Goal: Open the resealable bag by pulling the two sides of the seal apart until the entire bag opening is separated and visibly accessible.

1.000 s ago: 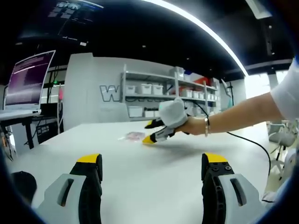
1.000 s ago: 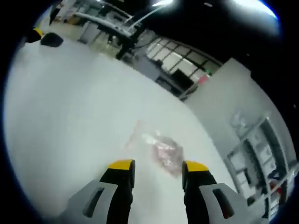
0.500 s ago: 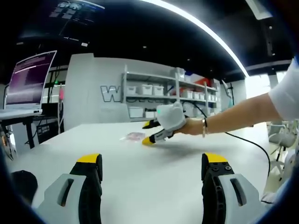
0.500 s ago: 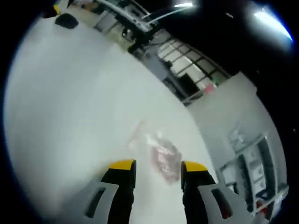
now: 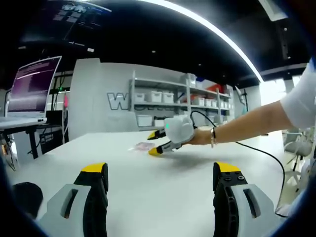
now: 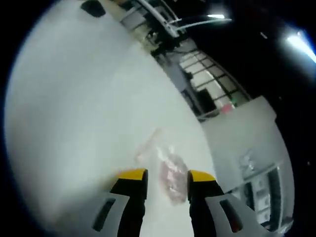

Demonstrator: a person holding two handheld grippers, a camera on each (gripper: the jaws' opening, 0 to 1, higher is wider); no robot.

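1. Right hand-held gripper [image 6: 160,174] has its jaws spread apart, gripping nothing, with the resealable bag [image 6: 170,174] lying on the white worktop [image 6: 74,108] just beyond and between the yellow tips.
2. In the left gripper view, the same right hand-held gripper [image 5: 157,145], held in a person's hand [image 5: 195,137], points its tips at the bag [image 5: 141,146] well across the worktop [image 5: 163,192].
3. Left hand-held gripper [image 5: 160,172] is wide open and empty, low over the worktop and well apart from the bag.
4. The bag is clear plastic, lying flat, with pinkish-red contents bunched in it; what they are is too blurred to tell. A paler strip [image 6: 146,143] runs along the end nearer the open worktop; whether it is sealed cannot be told.
5. Shelves [image 5: 173,98] behind the worktop hold white bins [image 5: 157,96], their contents hidden.
6. A laptop [image 5: 32,91] stands at the left.
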